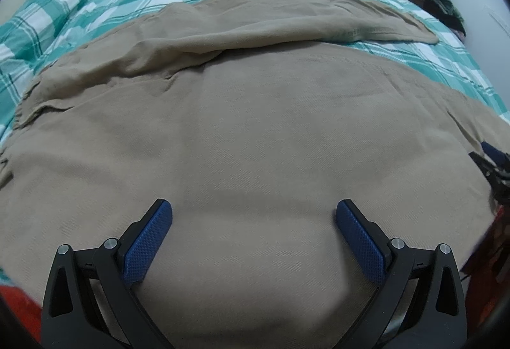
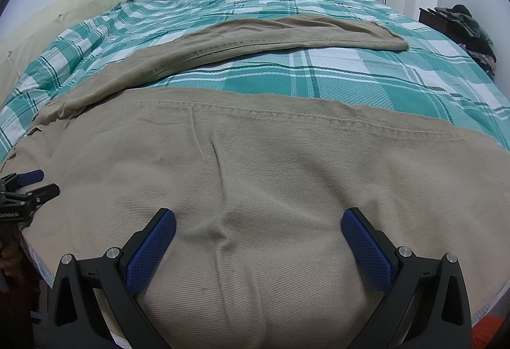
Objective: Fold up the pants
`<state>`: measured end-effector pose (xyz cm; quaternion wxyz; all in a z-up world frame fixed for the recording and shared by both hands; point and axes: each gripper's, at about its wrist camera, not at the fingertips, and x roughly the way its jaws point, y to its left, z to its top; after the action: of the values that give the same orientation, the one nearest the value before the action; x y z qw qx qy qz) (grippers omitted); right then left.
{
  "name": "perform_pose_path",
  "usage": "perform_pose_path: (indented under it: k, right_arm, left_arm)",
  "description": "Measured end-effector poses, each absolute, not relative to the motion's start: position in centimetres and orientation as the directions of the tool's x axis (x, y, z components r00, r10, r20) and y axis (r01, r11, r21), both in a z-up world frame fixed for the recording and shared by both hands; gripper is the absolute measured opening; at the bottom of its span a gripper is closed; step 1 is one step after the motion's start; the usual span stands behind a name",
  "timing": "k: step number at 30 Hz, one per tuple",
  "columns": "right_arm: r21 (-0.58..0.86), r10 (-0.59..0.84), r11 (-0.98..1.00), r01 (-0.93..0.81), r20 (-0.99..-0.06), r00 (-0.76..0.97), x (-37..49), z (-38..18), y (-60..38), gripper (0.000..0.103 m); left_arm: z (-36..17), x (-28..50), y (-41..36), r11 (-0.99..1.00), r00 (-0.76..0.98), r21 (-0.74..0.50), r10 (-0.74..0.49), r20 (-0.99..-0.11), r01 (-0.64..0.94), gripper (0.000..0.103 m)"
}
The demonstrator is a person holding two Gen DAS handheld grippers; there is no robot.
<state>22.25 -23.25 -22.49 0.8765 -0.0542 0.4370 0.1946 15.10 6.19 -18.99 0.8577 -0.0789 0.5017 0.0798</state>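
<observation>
Khaki pants (image 2: 255, 164) sprawl unfolded across a checked bed (image 2: 350, 77); left claw (image 1: 253, 215) and right claw (image 2: 258, 224) hover wide open, empty. Soft, limp cloth: best gripped at the near edge.

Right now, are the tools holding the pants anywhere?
No. The left tool and the right tool are both open above the tan pants, gripping nothing.

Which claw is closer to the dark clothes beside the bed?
Right. The right claw is over the pants nearer the dark clothes; the left claw is farther off, toward the pillow.
</observation>
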Motion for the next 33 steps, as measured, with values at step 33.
perform_pose_path:
  k: [33]
  right_arm:
    - [0.319, 0.442, 0.873, -0.369, -0.837, 0.323, 35.9, -10.8, -20.7, 0.102]
  left_arm:
    - [-22.1, 27.9, 19.3, 0.911, 0.512, 0.068, 0.289, -0.809, -0.406, 0.102]
